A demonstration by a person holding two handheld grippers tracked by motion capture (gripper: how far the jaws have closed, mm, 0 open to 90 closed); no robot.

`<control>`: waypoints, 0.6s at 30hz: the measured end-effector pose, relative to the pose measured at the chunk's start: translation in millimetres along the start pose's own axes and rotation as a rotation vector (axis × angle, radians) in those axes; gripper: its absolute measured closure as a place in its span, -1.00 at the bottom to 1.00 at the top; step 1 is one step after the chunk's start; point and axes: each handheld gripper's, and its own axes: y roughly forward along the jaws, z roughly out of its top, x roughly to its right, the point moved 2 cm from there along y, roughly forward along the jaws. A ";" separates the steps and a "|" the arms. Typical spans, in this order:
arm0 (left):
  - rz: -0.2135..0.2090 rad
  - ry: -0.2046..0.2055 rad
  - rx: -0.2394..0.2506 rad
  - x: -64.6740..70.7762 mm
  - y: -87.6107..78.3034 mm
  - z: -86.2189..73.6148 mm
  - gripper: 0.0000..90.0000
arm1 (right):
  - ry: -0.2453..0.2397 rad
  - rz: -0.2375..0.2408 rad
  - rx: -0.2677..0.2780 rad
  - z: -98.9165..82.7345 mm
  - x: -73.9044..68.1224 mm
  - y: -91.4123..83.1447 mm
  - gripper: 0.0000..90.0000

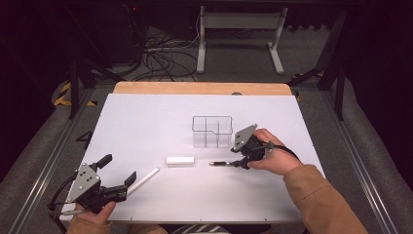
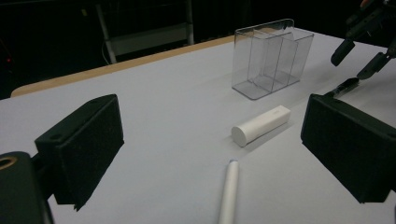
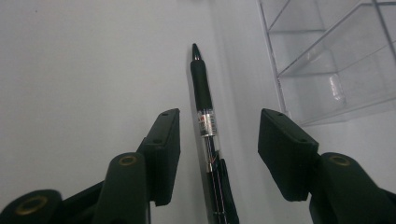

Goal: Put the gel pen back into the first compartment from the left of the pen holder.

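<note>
A black pen (image 3: 205, 121) is seen lying flat on the white desk (image 1: 146, 122), its tip pointed left, just near of a clear divided organizer (image 1: 212, 131). The right claw (image 3: 215, 154) is lowered around the pen's rear half with its jaws held partly apart; the pen lies between them with a gap on each side, so nothing is gripped. The left claw (image 2: 210, 158) is held wide open and empty at the near left of the desk. Ahead of it, a thin white stick (image 2: 229, 193) is laid on the desk, and farther on a short white cylinder (image 2: 260, 125), left of the pen.
</note>
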 end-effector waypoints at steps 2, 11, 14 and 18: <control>0.001 0.000 -0.004 0.0 -0.5 -0.3 -0.85 | -0.005 0.007 0.002 1.0 0.4 0.9 0.10; 0.009 -0.007 -0.004 -0.5 -4.5 -2.1 -0.85 | 0.015 0.059 -0.007 4.9 2.9 13.4 0.13; 0.012 -0.008 -0.004 -0.5 -6.1 -2.8 -0.85 | 0.011 0.066 -0.017 5.6 4.0 17.4 0.15; 0.019 -0.014 -0.006 -0.8 -8.4 -4.1 -0.85 | -0.002 0.072 -0.044 6.4 5.9 24.9 0.20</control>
